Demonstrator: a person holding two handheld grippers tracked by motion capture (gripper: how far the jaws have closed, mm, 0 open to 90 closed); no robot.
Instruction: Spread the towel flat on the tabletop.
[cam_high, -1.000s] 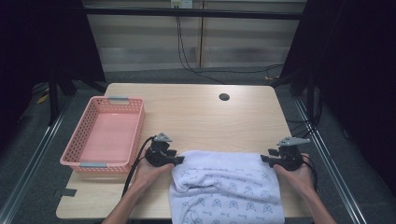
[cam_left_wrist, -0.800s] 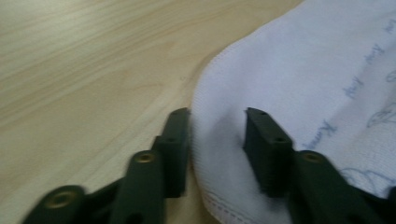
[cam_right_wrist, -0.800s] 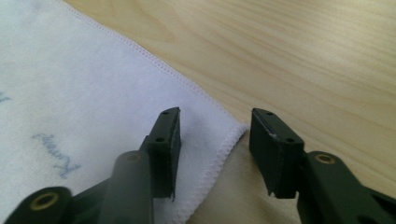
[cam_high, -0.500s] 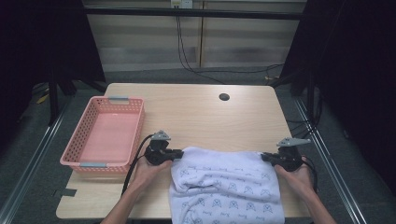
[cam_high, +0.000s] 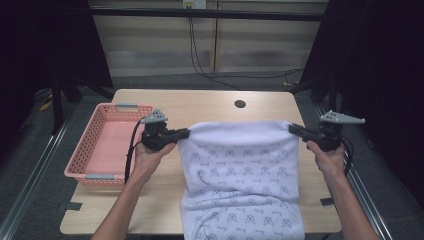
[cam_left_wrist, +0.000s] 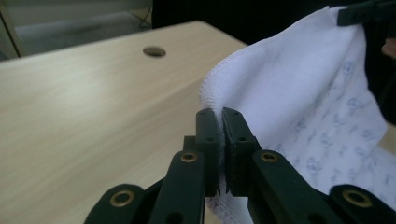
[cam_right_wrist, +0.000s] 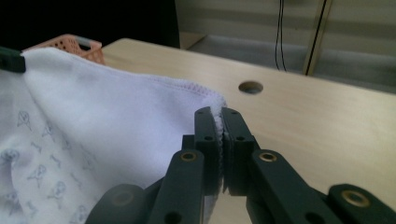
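1. Above the near half of the surface (cam_high: 210, 102), a white cloth (cam_high: 240, 175) printed with small grey figures hangs between the two claws, its top edge stretched taut and its lower part draped over the near edge.
2. The left claw (cam_high: 184, 133) is pressed together on the cloth's top left corner; in the left gripper view the hem sits squeezed between the black pads (cam_left_wrist: 208, 140).
3. The right claw (cam_high: 295, 129) pinches the opposite top corner in the same way, the stitched edge caught between its pads (cam_right_wrist: 208, 140).
4. Judged from this, the grasping of both corners is done and the cloth is raised and spread; folding it or laying it down remains.
5. A pink basket (cam_high: 85, 150) sits empty at the left of the surface, apart from the cloth, perhaps its destination.
6. No brand, label or readable writing appears; the print is only a repeated pattern.
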